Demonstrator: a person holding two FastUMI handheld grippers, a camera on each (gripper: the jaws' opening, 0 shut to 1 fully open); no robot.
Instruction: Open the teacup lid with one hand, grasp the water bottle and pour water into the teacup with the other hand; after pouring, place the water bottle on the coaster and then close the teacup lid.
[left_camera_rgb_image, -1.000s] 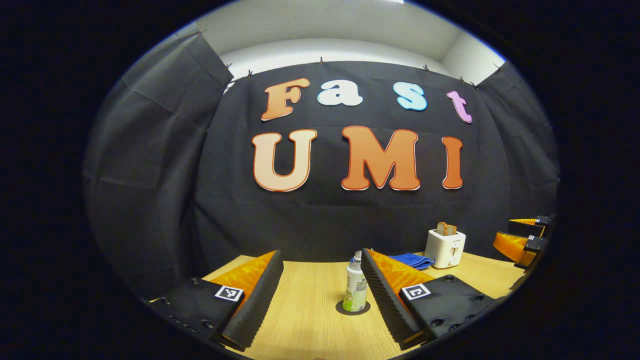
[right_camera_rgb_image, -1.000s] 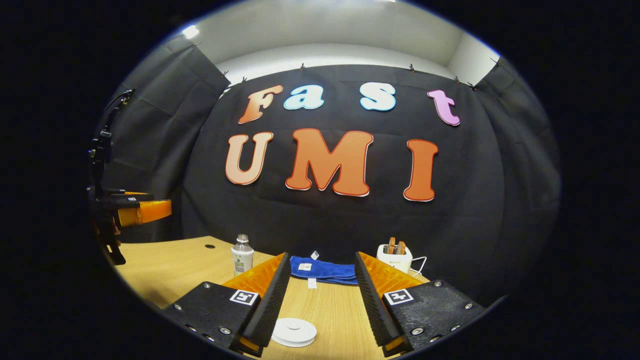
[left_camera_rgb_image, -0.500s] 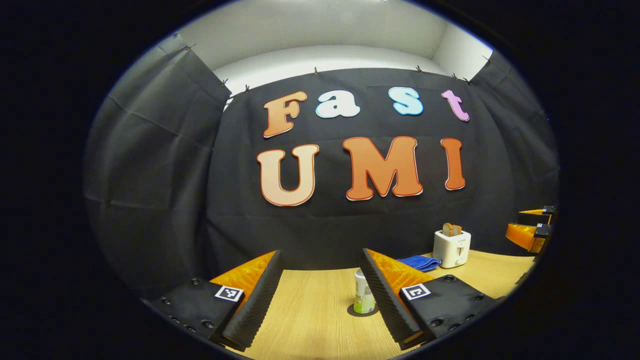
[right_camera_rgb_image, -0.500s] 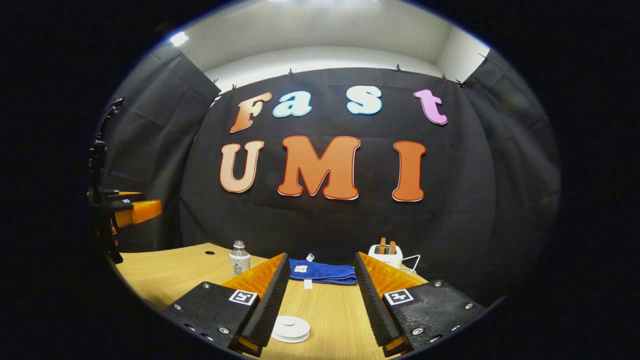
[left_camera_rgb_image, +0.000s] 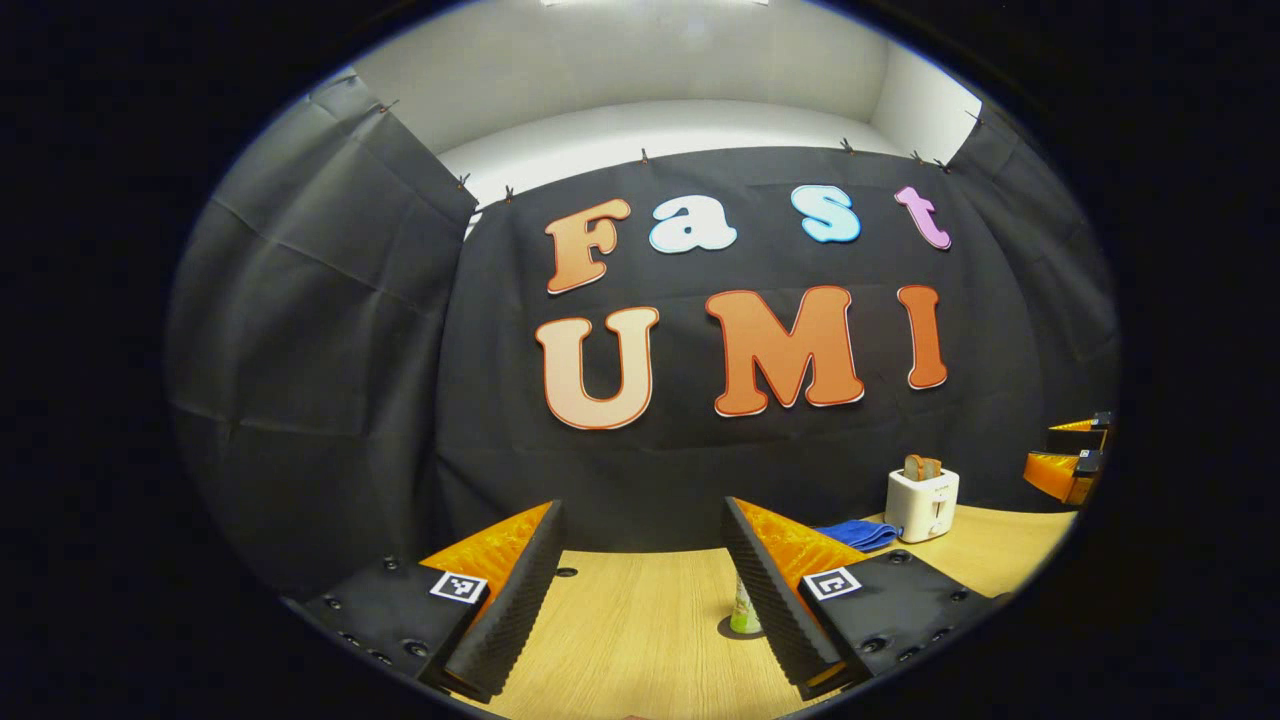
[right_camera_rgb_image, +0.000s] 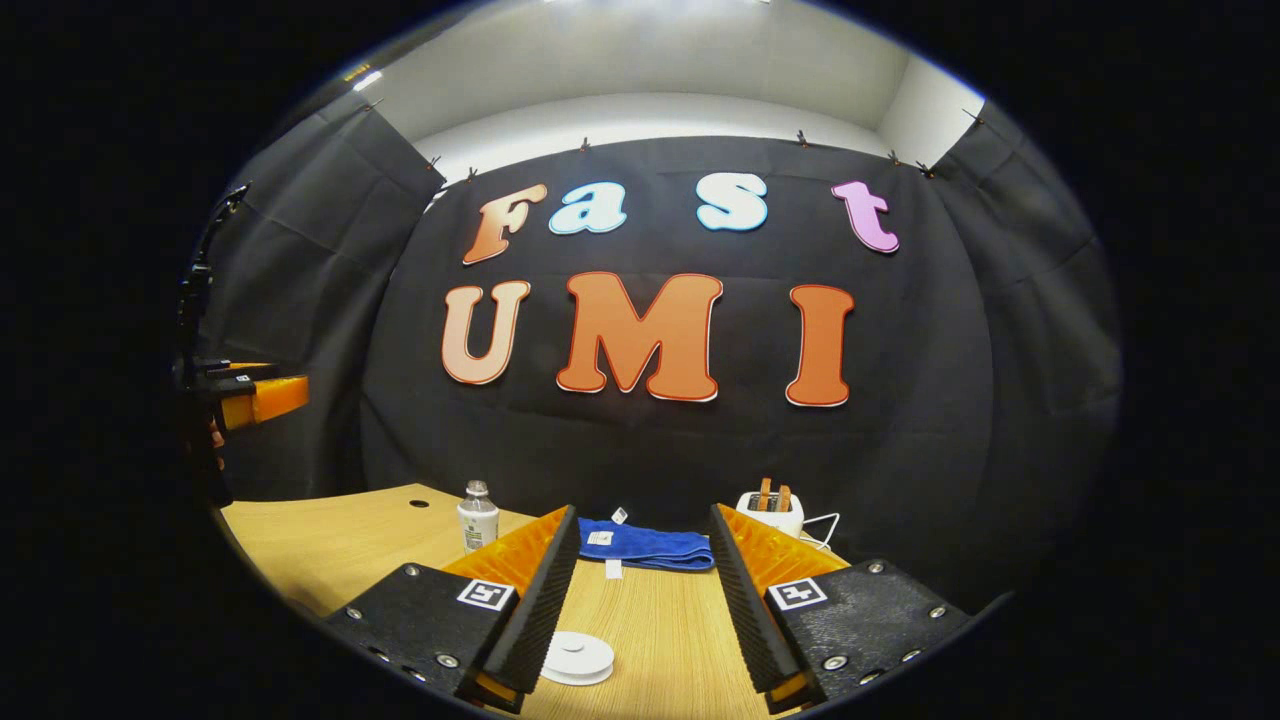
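Bare table (right_camera_rgb_image: 660, 620) lies ahead up to the blue towel (right_camera_rgb_image: 648, 545) and toaster (right_camera_rgb_image: 770, 512).

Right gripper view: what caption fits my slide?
Open right gripper above a white lid; water bottle, blue towel and toaster behind.

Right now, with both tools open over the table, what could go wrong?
The water bottle stands on its coaster, half hidden behind one finger of the left tool; a sideways swing could tip it. The white teacup lid lies low beside one finger of the right tool, so closing there might push it away instead of gripping it.
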